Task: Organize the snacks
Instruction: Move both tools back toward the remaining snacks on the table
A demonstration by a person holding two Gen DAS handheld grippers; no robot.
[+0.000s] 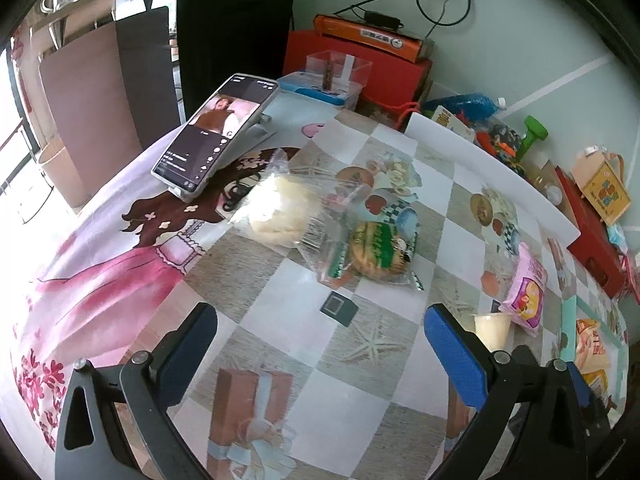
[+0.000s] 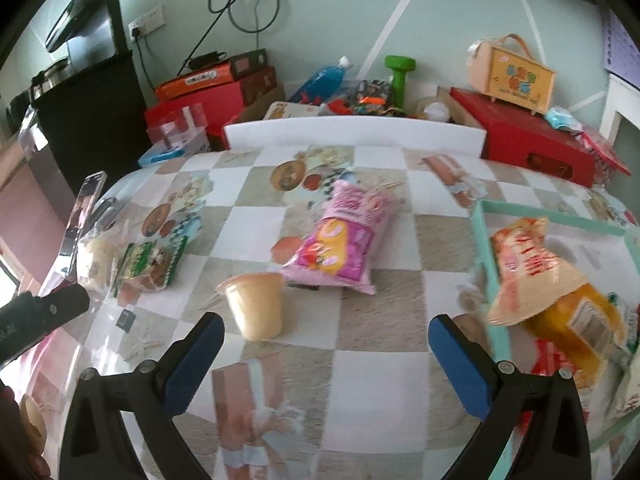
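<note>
Both grippers are open and empty above the checked tablecloth. My left gripper (image 1: 320, 328) faces a clear bag with a pale bun (image 1: 276, 212) and a green-wrapped pastry (image 1: 380, 250). My right gripper (image 2: 326, 332) hovers near a pale pudding cup (image 2: 256, 304); a pink snack bag (image 2: 344, 244) lies just beyond it. A mint-green tray (image 2: 486, 240) at the right holds an orange snack bag (image 2: 532, 268) and a yellow packet (image 2: 580, 316). The cup (image 1: 492, 330), pink bag (image 1: 526, 292) and tray (image 1: 568, 320) also show in the left wrist view.
A phone on a stand (image 1: 216, 136) plays a video at the table's far left. A white board (image 2: 352, 130) edges the far side. Red boxes (image 2: 524, 128), a green dumbbell (image 2: 398, 72), toys and cables crowd the wall. A small dark card (image 1: 339, 309) lies on the cloth.
</note>
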